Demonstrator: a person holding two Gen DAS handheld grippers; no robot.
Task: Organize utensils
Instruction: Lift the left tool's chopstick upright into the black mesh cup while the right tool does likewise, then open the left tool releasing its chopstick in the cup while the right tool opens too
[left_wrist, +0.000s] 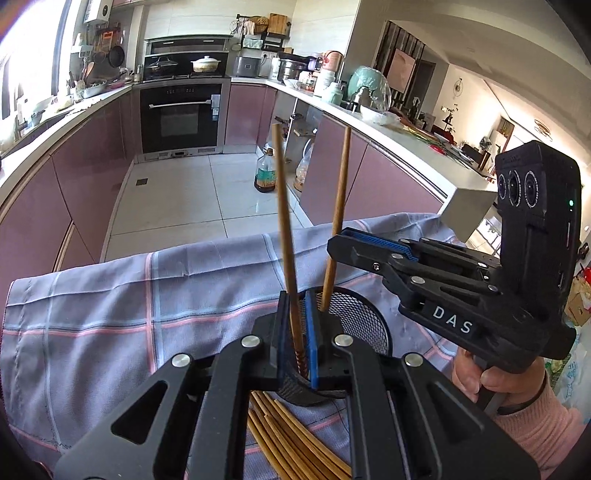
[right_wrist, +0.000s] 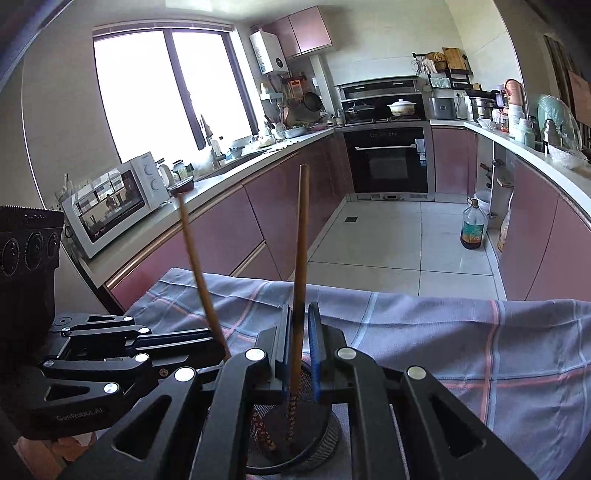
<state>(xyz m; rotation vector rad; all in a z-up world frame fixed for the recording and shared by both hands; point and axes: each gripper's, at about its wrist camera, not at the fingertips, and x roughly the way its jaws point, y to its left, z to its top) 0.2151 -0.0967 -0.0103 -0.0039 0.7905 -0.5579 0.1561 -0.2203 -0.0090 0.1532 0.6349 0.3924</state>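
A black mesh cup (left_wrist: 362, 321) (right_wrist: 325, 439) stands on a checked cloth (left_wrist: 110, 314) (right_wrist: 443, 332). My left gripper (left_wrist: 295, 295) (right_wrist: 218, 345) is shut on a brown chopstick (left_wrist: 282, 206) (right_wrist: 195, 254) that stands nearly upright, its patterned tip inside the cup. Beside it, my right gripper (left_wrist: 332, 243) (right_wrist: 300, 306) is shut on a second chopstick (left_wrist: 341, 184) (right_wrist: 301, 240), whose lower end also reaches into the cup. The two grippers sit close together over the cup, the right one coming in from the right. A bundle of loose chopsticks (left_wrist: 288, 435) lies on the cloth under my left gripper.
A hand in a pink sleeve (left_wrist: 517, 387) holds the right gripper. Beyond the cloth's far edge is tiled floor with an oil bottle (left_wrist: 265, 171) (right_wrist: 472, 229). Pink cabinets and counters run along both sides; a microwave (right_wrist: 114, 206) sits on the left counter.
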